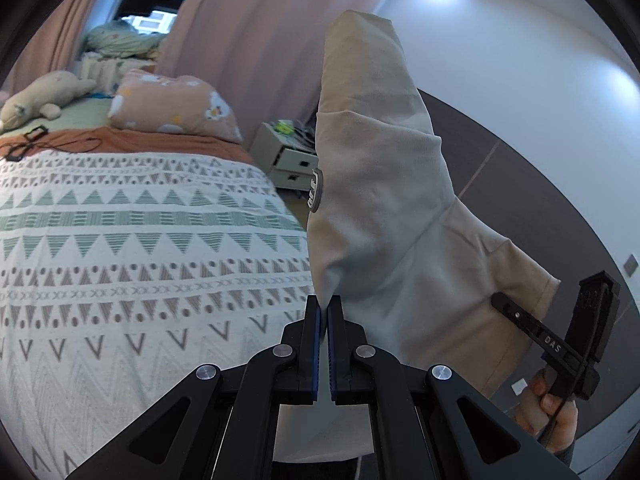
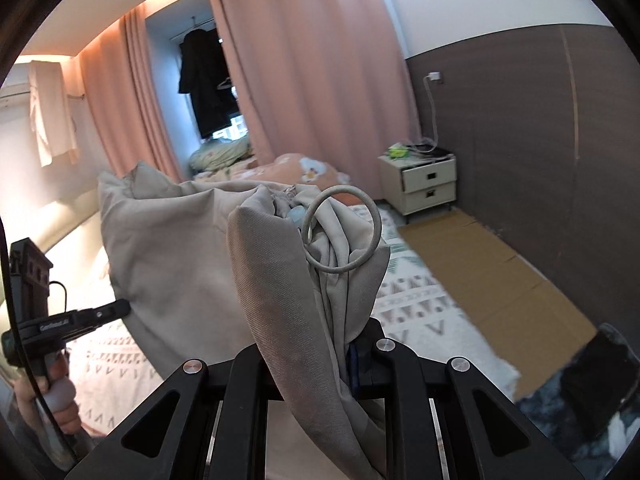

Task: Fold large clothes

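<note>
Closest to my left camera, the left gripper point(image 1: 323, 312) has its blue-lined jaws pressed together on a pinch of the beige garment point(image 1: 384, 208), which rises from the tips in a tall column and fills the middle of that view. Its left edge hangs nearly straight, with a small grey patch point(image 1: 315, 191) sewn on it; its right edge slopes down to a hem where I can see my right gripper point(image 1: 505, 305) biting the cloth, its jaws narrowed on the fabric, with the hand point(image 1: 554, 408) on its handle below.

From the right camera the garment bunches thick over the jaws and hides the fingertips (I read the grip from the other view). A grey loop point(image 2: 342, 229) stands up from the bunched folds. The cloth stretches away leftward as a broad sheet to where the left gripper meets its lower edge.

So the garment is held up in the air between both grippers, over the near part of the bed point(image 1: 140, 240), not resting flat on it.

Room to move — the patterned bedspread lies open to the left and ahead, up to the pillow point(image 1: 172, 104) and a plush toy point(image 1: 40, 98). Right of the bed's edge there is a strip of cardboard-covered floor point(image 2: 492, 276), then the dark wall panel point(image 2: 520, 140) and a nightstand point(image 2: 420, 180) with its top drawer pulled out.
</note>
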The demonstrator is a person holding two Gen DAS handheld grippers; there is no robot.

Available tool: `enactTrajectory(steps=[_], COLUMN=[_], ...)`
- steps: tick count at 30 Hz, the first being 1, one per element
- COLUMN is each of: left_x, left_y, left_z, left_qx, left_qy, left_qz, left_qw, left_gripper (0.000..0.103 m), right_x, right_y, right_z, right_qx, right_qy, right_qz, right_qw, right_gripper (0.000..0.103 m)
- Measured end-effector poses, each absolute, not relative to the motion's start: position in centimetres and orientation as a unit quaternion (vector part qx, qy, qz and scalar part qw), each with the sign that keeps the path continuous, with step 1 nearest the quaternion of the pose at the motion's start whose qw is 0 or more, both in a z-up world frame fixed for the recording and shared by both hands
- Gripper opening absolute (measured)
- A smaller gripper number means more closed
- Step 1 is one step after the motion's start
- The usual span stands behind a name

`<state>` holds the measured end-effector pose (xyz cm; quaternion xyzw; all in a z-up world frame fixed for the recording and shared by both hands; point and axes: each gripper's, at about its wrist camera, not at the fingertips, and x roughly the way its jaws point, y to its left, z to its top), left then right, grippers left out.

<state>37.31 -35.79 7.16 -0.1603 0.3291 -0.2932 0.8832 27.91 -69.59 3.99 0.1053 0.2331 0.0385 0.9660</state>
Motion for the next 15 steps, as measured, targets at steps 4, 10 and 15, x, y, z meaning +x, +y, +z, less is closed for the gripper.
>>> enactTrajectory(steps=[4,10,15], left_x=[37.3,38.9,43.0], left_y=[-38.2,-41.1,-42.7], left_z=[7.3,6.2,2.7], left_qx=[-0.16,-0.173,-0.197], left_qy=[0.335,0.356,0.414], left_qz=[-0.315,-0.34,-0.337], left_qw=[0.873,0.853,0.823], left_gripper=[0.002,0.002,0.002], right_x=[27.1,29.4,33.3], right_y=[-71.8,-74.7,-76.9], right_z=[4.7,4.0,0.8], right_qx=[0.103,0.106,0.121], right_qy=[0.227,0.242,0.278], right_qz=[0.015,-0.01,-0.024], right_qw=[0.968,0.964,0.953], right_gripper=[0.016,0.016,0.016])
